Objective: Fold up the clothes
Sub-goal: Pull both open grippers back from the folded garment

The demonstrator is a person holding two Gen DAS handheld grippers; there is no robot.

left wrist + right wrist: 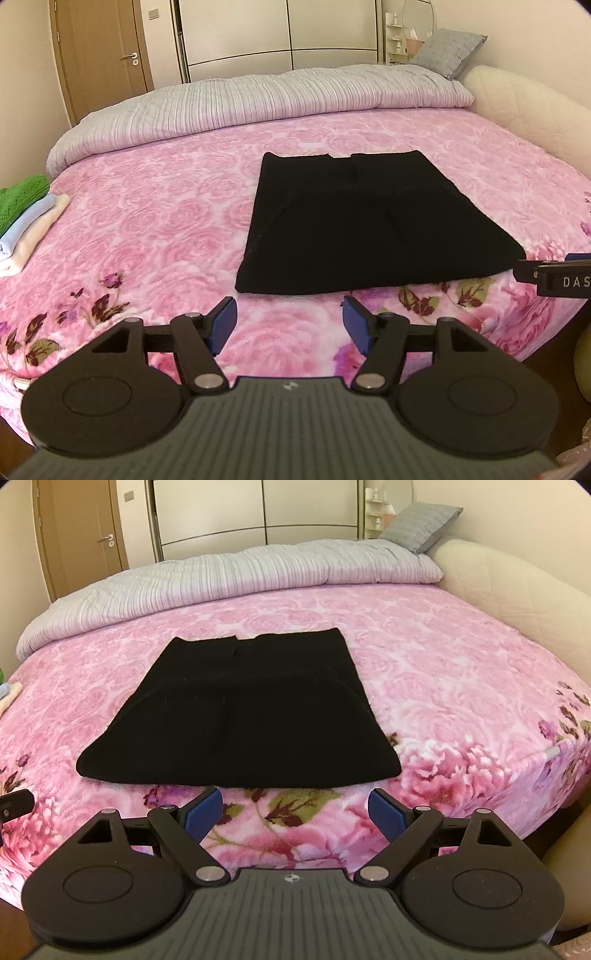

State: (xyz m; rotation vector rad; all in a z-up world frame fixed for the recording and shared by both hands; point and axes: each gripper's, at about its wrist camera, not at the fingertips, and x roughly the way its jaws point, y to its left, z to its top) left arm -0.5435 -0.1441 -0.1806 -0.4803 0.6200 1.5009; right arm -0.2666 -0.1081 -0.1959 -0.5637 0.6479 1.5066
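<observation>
Writing: white capitals "DAS" on the black body of the right tool (554,275), where it enters the left wrist view at the right edge; any further letters are cut off by the frame. A small emblem is stamped on the ribbed grey housing of each tool; it cannot be read.

Left tool (289,323): released, blue pads apart, nothing between them, held above the near edge of the bed.

Right tool (295,810): released, blue pads spread wide, nothing between them, also above the near edge.

Black garment (364,221): folded into a flat rough rectangle, lying on the bed just beyond both tools, touching neither.

Stack of folded clothes (26,221): green on top, then pale blue, then cream; at the left edge of the bed, well apart from the black garment.

Surface: bed (147,221) covered in a pink rose-pattern blanket with darker flowers and leaves along the near border.

Pale ribbed duvet (258,99): bunched along the far side of the bed.

Grey pillow (448,51): at the far right corner, beside a cream quilted headboard (535,110).

Room: wooden door (122,48) with metal handle at left; pale wardrobe panels (280,33) behind the bed; small white shelf (395,37) at far right.
</observation>
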